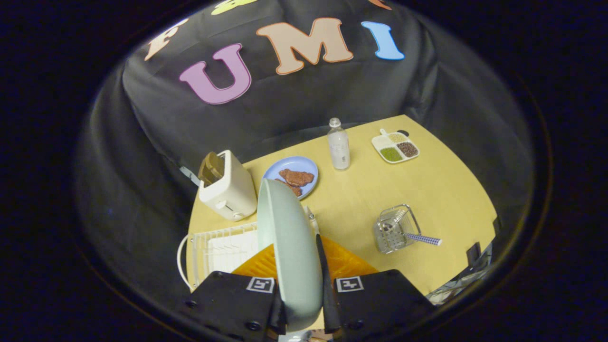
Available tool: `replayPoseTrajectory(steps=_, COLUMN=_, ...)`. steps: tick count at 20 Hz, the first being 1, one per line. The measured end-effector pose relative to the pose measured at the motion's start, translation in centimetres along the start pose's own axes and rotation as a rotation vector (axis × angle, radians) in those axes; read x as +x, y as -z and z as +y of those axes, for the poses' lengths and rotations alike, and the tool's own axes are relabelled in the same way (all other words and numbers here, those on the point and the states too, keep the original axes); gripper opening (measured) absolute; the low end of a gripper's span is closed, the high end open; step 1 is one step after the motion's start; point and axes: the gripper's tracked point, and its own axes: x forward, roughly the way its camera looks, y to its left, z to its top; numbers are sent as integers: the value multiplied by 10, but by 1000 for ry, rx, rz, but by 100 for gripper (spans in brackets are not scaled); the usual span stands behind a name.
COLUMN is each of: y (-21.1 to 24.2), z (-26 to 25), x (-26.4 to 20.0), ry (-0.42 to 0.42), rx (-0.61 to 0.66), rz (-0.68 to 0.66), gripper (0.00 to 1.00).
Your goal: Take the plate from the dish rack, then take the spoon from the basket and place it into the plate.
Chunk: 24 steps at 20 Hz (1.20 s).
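A pale green plate [287, 242] stands on edge between my fingers, lifted above the white wire dish rack [216, 247]. My gripper [304, 313] is shut on the plate's lower rim, one finger on each face. To the right of the fingers, a small wire basket [394, 229] sits on the yellow table [427, 190]. A spoon [411, 232] lies in it, its checked handle sticking out to the right.
Beyond the rack stands a cream toaster [227, 187]. A blue plate with brown food [292, 176], a clear bottle [338, 145] and a divided snack tray [395, 146] sit farther back. An orange mat [342, 260] lies under the fingers. Bare table spreads between bottle and basket.
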Motion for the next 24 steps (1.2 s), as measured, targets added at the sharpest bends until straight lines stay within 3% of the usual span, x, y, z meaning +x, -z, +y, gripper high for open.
replayPoseTrajectory(steps=3, y=6, z=-5, x=-36, ry=-134, rx=49, rz=2, gripper=33)
replayPoseTrajectory(steps=7, y=29, z=-43, x=-79, ry=-244, rx=90, rz=-15, gripper=33)
replayPoseTrajectory(steps=12, y=81, z=-105, x=-97, ry=-306, rx=91, rz=-15, gripper=33)
replayPoseTrajectory(steps=17, y=144, z=-166, x=-67, ry=-337, rx=123, rz=18, gripper=33)
replayPoseTrajectory(steps=19, y=170, z=-189, x=-43, ry=-332, rx=178, rz=61, gripper=33)
replayPoseTrajectory(steps=24, y=187, z=-203, x=-2, ry=-432, rx=359, rz=93, gripper=33)
